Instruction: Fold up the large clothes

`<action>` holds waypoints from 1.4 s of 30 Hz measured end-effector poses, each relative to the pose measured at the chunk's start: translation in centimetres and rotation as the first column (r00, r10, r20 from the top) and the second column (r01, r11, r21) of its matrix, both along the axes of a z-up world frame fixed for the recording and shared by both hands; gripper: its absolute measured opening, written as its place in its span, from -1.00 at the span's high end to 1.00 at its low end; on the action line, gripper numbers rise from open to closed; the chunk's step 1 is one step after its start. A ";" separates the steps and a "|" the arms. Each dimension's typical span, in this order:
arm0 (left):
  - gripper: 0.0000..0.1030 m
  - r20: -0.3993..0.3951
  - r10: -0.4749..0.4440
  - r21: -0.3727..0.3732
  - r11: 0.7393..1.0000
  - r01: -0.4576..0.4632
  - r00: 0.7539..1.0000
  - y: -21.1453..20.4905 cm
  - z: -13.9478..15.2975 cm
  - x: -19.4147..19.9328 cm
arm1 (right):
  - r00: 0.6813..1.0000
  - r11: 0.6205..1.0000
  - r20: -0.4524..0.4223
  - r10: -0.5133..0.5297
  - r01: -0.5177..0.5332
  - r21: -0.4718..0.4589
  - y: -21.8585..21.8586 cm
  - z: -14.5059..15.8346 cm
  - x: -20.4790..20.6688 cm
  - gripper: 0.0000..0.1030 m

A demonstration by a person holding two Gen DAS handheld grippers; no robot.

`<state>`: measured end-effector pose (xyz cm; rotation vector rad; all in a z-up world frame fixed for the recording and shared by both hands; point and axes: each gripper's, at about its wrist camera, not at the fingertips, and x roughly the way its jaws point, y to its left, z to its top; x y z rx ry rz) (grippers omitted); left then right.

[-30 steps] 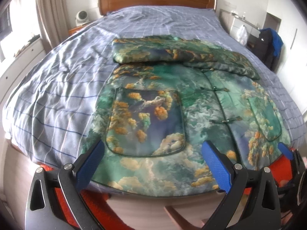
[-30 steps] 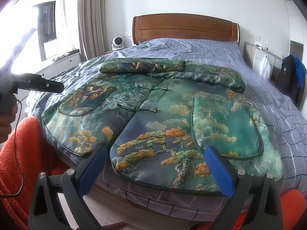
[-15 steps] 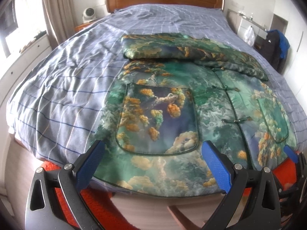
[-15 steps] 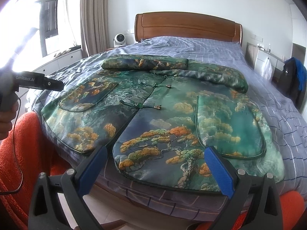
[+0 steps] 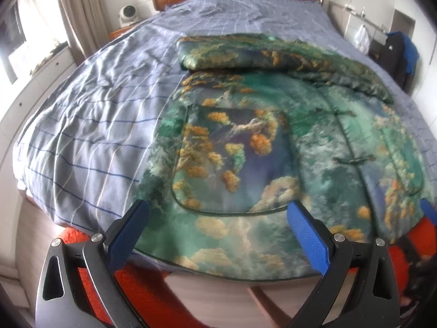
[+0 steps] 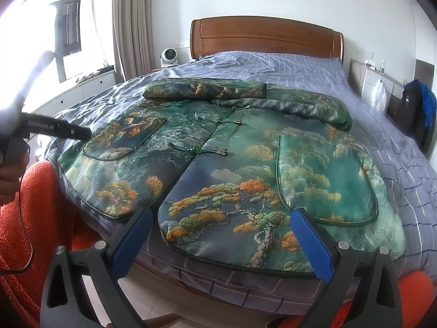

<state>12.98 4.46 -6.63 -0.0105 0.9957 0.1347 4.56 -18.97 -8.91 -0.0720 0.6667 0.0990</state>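
1. Left wrist view: no readable writing here; the frame is slightly blurred.
2. Left gripper point(image 5: 218, 235): blue-padded fingers point(image 5: 128, 235) spread wide and released, nothing between them.
3. The jacket point(image 5: 273, 164), green with orange tree and cloud print, lies flat and front-up on the bed point(image 5: 95, 114), directly ahead of the fingers. Its hem runs across the gap between the fingertips, at the bed's near edge.
4. A patch pocket point(image 5: 232, 161) sits just beyond and between the two fingers. The folded-in sleeves point(image 5: 245, 54) lie across the far end of the garment.
5. Past the right finger: a dark bag with blue fabric point(image 5: 396, 54) by the wall.
6. Right wrist view: the other handheld unit's black body point(image 6: 54, 131), beyond the left finger, carries white lettering, blurred, not surely readable.
7. Right gripper point(image 6: 221, 243): fingers point(image 6: 311, 246) wide apart, released, holding nothing.
8. The jacket's right front panel lies ahead of the fingers, hem between the fingertips. Frog closures point(image 6: 207, 150) run up the centre, beyond the left finger.
9. A second pocket point(image 6: 325, 180) lies just beyond the right finger.
10. Far beyond: wooden headboard point(image 6: 267, 38), small white fan point(image 6: 169, 56).
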 end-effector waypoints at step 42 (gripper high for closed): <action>-0.36 -0.226 -0.184 -0.142 0.978 0.155 0.956 5.9 -6.2 2.0 | 0.856 0.900 -0.480 -0.191 0.348 0.263 -22.8 -1.3 4.3 -0.94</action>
